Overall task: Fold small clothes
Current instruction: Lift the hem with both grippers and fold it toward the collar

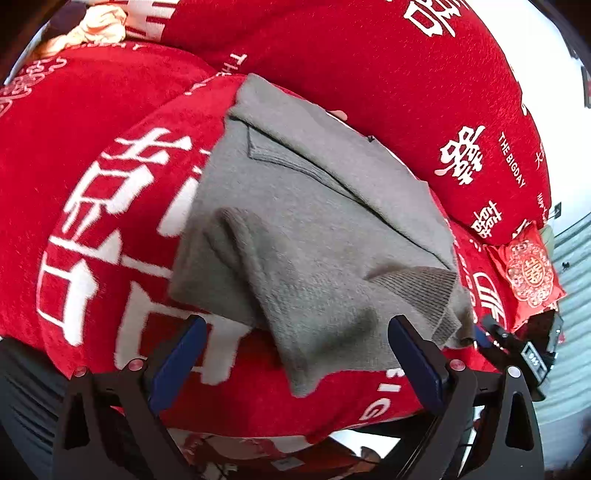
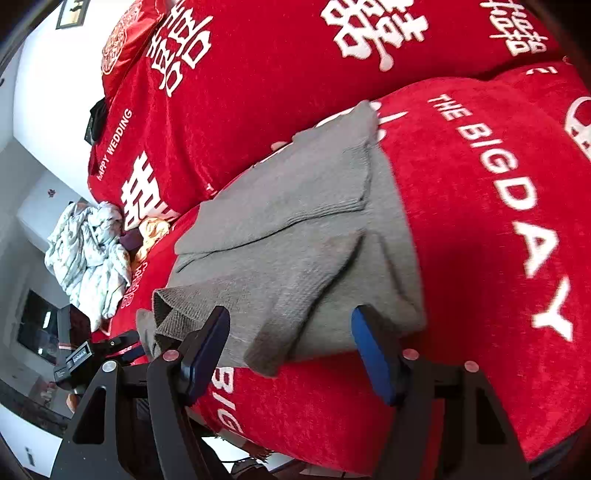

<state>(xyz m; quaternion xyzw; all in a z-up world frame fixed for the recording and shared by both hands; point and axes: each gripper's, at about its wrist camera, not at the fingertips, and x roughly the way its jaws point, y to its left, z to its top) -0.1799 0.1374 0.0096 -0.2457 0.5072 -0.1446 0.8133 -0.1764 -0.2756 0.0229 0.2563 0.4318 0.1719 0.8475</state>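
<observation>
A grey knitted garment (image 1: 306,229) lies folded on a red blanket (image 1: 74,147) with white lettering. One sleeve is laid across the garment, and its ribbed cuff (image 1: 417,291) sits near the front edge. My left gripper (image 1: 295,328) is open, its blue pads wide apart on either side of the garment's near corner and not pressing it. In the right wrist view the same garment (image 2: 295,240) lies ahead. My right gripper (image 2: 291,317) is also open, with the near edge of the cloth between its pads and not pinched.
A crumpled pale cloth pile (image 2: 88,251) lies at the far left of the bed. A small red embroidered cushion (image 1: 528,273) sits at the right. Peach-coloured cloth (image 1: 99,26) shows at the back. The blanket's near edge drops off just below the grippers.
</observation>
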